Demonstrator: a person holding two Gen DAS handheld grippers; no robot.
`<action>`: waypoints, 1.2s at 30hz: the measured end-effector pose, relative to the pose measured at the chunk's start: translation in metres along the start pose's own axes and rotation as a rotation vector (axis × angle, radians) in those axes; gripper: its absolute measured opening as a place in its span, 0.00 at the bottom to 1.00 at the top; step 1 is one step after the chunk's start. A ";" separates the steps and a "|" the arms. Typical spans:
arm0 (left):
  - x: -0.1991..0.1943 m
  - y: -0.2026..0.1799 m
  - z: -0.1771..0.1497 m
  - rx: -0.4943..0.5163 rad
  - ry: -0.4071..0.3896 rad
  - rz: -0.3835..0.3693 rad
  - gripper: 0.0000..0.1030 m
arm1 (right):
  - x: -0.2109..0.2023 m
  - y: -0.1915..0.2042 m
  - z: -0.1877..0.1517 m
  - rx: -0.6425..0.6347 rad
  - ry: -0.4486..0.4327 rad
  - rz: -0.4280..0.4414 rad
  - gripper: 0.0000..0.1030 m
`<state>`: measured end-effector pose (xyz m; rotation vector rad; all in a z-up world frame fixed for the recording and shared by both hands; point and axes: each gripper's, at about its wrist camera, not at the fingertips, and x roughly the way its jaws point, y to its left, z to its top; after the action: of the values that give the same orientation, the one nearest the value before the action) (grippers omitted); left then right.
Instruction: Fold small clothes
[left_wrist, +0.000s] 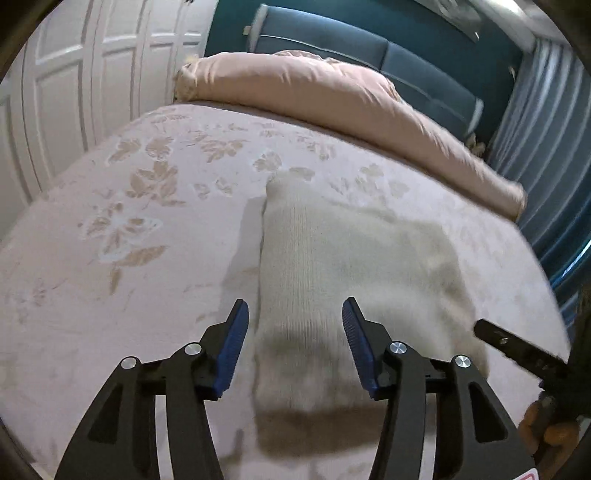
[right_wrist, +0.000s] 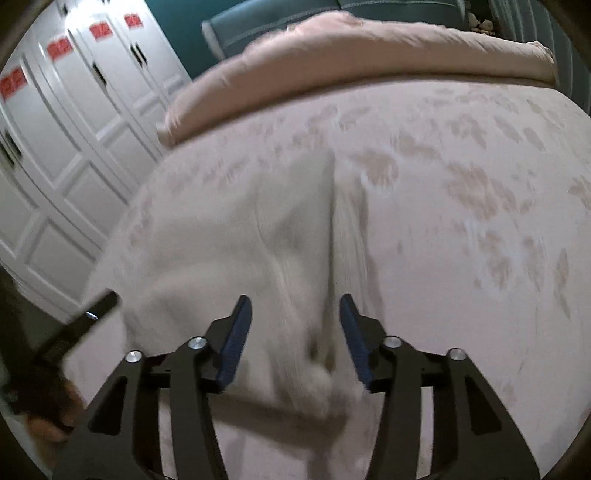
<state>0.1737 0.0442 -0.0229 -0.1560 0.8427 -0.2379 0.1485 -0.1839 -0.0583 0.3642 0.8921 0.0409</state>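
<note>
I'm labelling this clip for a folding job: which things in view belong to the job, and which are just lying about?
Part of the job:
cream knit garment
left claw, open
right claw, open

Just there:
floral bedsheet
pink duvet
white wardrobe doors
blue headboard

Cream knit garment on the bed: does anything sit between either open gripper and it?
Nothing visible. The left gripper and right gripper are open over the garment, with only the bedspread around it.
</note>
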 end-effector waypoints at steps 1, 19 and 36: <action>0.001 -0.001 -0.006 0.009 0.015 0.000 0.50 | 0.007 -0.001 -0.009 -0.002 0.021 -0.019 0.50; 0.039 -0.002 -0.041 0.052 0.119 0.100 0.56 | -0.009 0.000 -0.008 0.072 -0.037 -0.064 0.33; -0.014 -0.022 -0.098 0.115 0.123 0.246 0.66 | -0.066 0.013 -0.107 0.015 -0.065 -0.305 0.72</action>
<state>0.0875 0.0225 -0.0716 0.0713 0.9587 -0.0650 0.0262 -0.1522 -0.0658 0.2387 0.8762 -0.2571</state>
